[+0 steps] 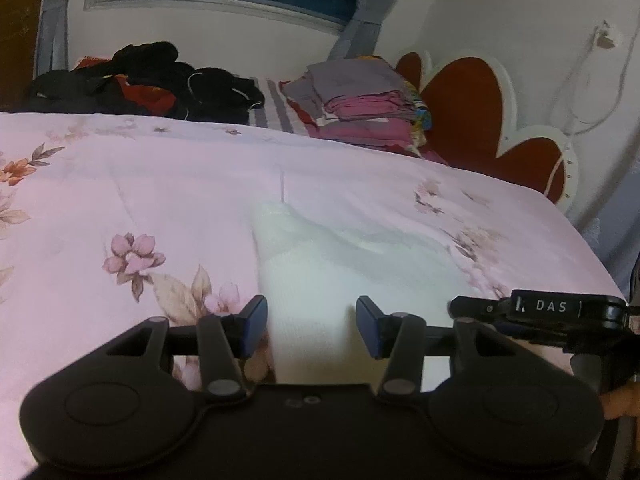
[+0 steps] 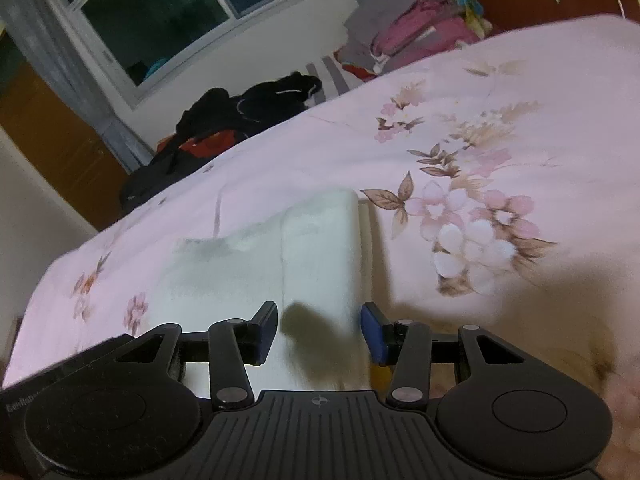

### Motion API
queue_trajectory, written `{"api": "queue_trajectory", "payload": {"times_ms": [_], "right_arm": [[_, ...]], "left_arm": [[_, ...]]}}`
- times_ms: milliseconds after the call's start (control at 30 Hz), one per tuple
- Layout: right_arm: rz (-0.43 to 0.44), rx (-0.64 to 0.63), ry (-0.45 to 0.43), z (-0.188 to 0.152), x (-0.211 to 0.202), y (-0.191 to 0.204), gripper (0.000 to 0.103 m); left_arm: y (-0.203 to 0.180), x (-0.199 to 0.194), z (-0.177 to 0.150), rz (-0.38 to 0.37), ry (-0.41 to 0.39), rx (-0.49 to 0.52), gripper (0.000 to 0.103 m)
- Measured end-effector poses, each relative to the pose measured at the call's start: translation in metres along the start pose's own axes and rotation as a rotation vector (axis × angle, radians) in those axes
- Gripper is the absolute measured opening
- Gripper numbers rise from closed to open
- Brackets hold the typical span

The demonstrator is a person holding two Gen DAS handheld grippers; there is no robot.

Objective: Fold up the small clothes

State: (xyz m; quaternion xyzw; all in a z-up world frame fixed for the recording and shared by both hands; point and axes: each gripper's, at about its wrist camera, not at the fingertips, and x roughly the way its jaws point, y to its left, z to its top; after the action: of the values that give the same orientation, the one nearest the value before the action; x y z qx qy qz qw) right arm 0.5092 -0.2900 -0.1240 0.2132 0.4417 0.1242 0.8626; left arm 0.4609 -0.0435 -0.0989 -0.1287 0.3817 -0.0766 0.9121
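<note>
White folded garment [image 1: 320, 264] lies on the floral bedsheet [image 1: 120, 184]. Both the left gripper [image 1: 311, 326] and right gripper [image 2: 319, 332] gape empty above it, dark clothes pile [image 1: 152, 80] at eleven o'clock.

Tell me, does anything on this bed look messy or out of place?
Yes: the black clothes sit in a loose heap by the window, unlike the neatly folded stack beside them. The white garment looks tidily folded.

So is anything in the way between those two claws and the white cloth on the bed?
Nothing visible. The white cloth lies on the pink bedspread, right ahead of the open left gripper and right gripper. The clothes piles sit far behind.
</note>
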Motion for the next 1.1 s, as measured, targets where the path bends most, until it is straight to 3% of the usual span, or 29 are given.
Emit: {"api": "queue_trajectory", "payload": {"times_ms": [133,167,233,267,367,533,667,700,1100], "right_arm": [[-0.007,0.016,-0.008,0.006,0.014,-0.002,0.043],[-0.008,0.002,-0.014,0.005,0.015,-0.001,0.02],[-0.017,-0.04,-0.034,0.002,0.011,0.001,0.016],[-0.036,-0.086,-0.056,-0.001,0.008,0.004,0.009],[-0.09,-0.143,-0.063,-0.008,0.014,-0.001,0.008],[-0.062,-0.094,-0.06,-0.001,0.009,-0.007,0.01],[-0.064,-0.088,-0.106,0.006,0.002,0.0,0.046],[-0.056,-0.083,-0.11,0.008,0.002,0.001,0.049],[-0.125,-0.132,-0.115,0.036,0.043,0.014,0.049]], "left_arm": [[0.006,0.022,0.004,0.013,0.012,-0.03,0.048],[0.007,0.026,0.004,0.004,0.018,-0.037,0.046],[0.006,0.029,0.002,0.002,0.018,-0.024,0.046],[0.003,0.03,0.0,0.003,0.013,-0.004,0.047],[-0.002,0.033,-0.005,0.005,0.007,0.04,0.048],[0.008,0.033,0.003,-0.005,0.022,-0.024,0.051],[0.008,0.038,0.01,0.001,0.027,-0.043,0.05],[0.008,0.039,0.011,0.004,0.027,-0.047,0.05],[0.003,0.058,0.025,0.07,0.022,-0.057,0.052]]}}
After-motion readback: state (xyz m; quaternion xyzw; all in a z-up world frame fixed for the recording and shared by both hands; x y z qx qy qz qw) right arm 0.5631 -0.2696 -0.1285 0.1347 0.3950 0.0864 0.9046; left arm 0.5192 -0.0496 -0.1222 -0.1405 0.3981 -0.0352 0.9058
